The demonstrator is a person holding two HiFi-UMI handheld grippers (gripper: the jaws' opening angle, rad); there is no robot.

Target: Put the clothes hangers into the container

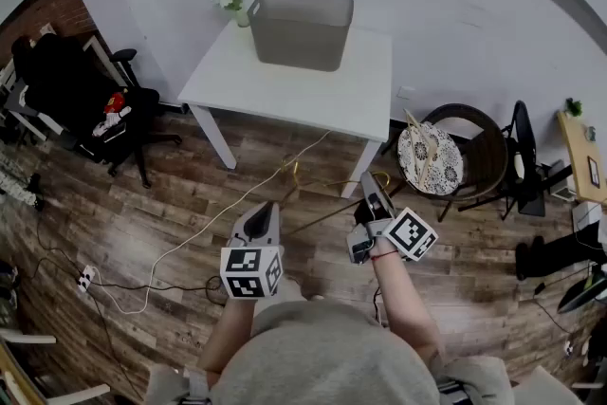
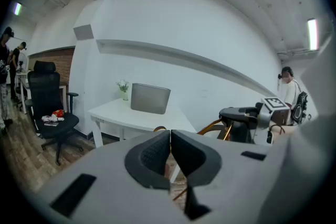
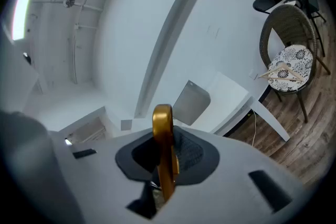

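My right gripper [image 1: 371, 183] is shut on a gold clothes hanger [image 3: 162, 128], held edge-on between its jaws [image 3: 167, 140]. In the head view the hanger [image 1: 332, 211] hangs over the wood floor in front of the white table [image 1: 285, 90]. The grey container [image 1: 302, 27] stands at the table's far side, a good way ahead of both grippers. My left gripper [image 1: 263, 210] is shut with nothing in it, its pads [image 2: 157, 149] touching. More wooden hangers [image 1: 423, 144] lie on the cushion of a round chair [image 1: 474, 156] to the right.
A small potted plant [image 1: 232, 0] stands beside the container. A black office chair [image 1: 81, 100] is at the left, with cables and a power strip [image 1: 85, 278] on the floor. Black chairs and a shelf [image 1: 579, 152] are at the far right.
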